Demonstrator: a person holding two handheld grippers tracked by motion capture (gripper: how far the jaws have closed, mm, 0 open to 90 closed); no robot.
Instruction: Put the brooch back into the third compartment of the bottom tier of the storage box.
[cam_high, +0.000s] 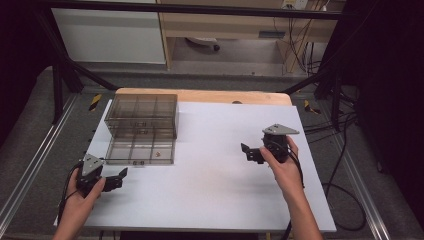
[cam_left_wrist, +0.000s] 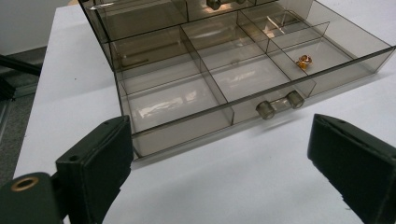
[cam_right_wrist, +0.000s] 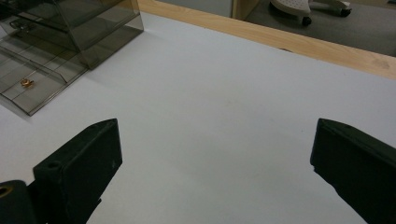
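Observation:
A smoky transparent drawer cabinet (cam_high: 141, 116) stands at the table's far left. Its bottom drawer (cam_high: 141, 150) is pulled out toward me and split into compartments. A small gold ring-like object (cam_left_wrist: 303, 60) lies in the drawer's right front compartment, also visible as the gold object (cam_right_wrist: 26, 82) in the right gripper view. The drawer's handle (cam_left_wrist: 279, 104) faces my left gripper (cam_high: 119, 177), which is open and empty just in front of the drawer. My right gripper (cam_high: 248, 151) is open and empty over the bare white tabletop, well right of the cabinet.
The white table surface (cam_high: 215, 165) has a wooden strip (cam_high: 210, 96) along its far edge. Black frame posts and cables stand beyond the table on both sides. A chair base (cam_right_wrist: 303, 7) sits on the floor behind.

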